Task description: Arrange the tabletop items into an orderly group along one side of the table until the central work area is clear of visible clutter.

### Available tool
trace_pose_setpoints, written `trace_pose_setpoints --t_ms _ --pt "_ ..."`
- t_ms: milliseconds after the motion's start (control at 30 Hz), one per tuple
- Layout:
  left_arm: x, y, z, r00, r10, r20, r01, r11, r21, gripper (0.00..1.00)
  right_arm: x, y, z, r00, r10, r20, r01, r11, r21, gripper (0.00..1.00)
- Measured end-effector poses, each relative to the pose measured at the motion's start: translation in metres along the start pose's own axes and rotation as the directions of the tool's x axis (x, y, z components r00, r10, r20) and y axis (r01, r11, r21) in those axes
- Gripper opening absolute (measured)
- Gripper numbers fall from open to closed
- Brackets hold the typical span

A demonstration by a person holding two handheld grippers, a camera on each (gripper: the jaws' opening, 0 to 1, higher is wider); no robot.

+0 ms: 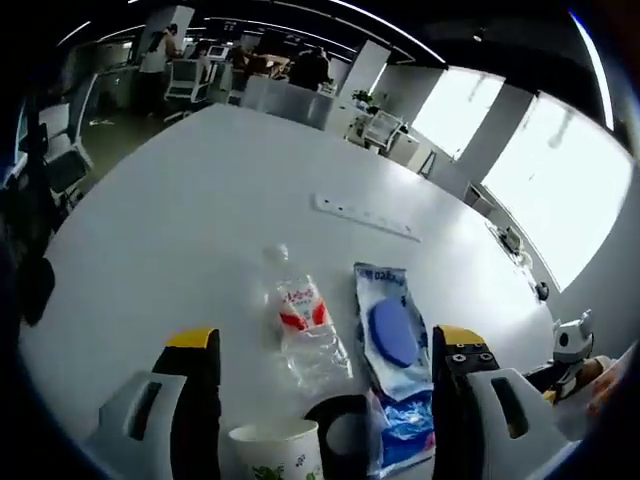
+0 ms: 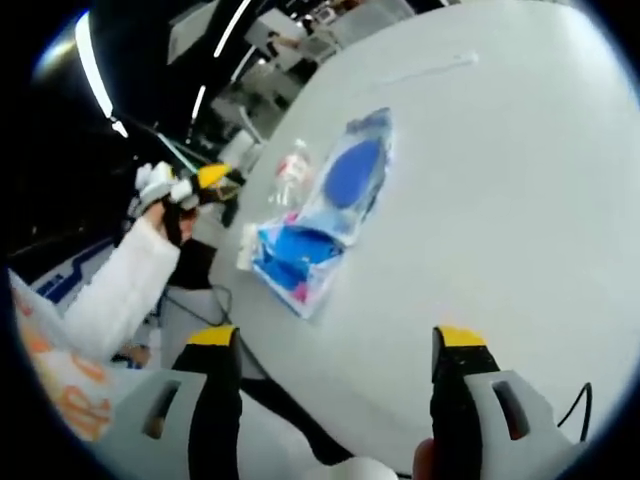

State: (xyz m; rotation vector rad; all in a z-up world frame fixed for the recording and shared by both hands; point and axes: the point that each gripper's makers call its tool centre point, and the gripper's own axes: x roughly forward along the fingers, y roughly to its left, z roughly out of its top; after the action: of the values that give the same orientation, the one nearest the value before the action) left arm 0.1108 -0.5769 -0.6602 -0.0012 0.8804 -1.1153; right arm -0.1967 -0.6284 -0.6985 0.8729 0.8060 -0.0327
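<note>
Both hand-held grippers stand spread, empty; the water bottle (image 1: 300, 325) lies flat, cap pointing away across the table (image 1: 180, 230).

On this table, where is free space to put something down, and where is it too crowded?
Free: the wide white table beyond the plastic bottle, up to the power strip and past it. Crowded: the near edge, where the paper cup, bottle and blue plastic package lie together.

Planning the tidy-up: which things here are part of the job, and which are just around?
To arrange: water bottle, blue plastic packet, paper cup, black round item, power strip.

Just around: office chairs, windows.
</note>
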Motion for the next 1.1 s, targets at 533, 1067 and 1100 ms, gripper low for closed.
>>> trace_pose_setpoints --t_ms 533,1067,1100 --pt "0.065 0.008 0.027 0.999 0.04 -0.019 -0.041 0.996 -0.081 0.83 0.006 -0.01 0.006 1.0 -0.006 0.004 0.005 0.998 0.063 0.74" --pt "0.114 0.043 0.028 0.986 0.143 -0.09 -0.157 0.972 -0.174 0.65 0.014 -0.015 0.005 1.0 -0.003 -0.01 0.004 0.993 0.12 0.7" --pt "0.116 0.043 0.029 0.986 0.141 -0.088 -0.154 0.973 -0.171 0.63 0.014 -0.015 0.005 1.0 -0.002 -0.012 0.003 0.993 0.122 0.69"
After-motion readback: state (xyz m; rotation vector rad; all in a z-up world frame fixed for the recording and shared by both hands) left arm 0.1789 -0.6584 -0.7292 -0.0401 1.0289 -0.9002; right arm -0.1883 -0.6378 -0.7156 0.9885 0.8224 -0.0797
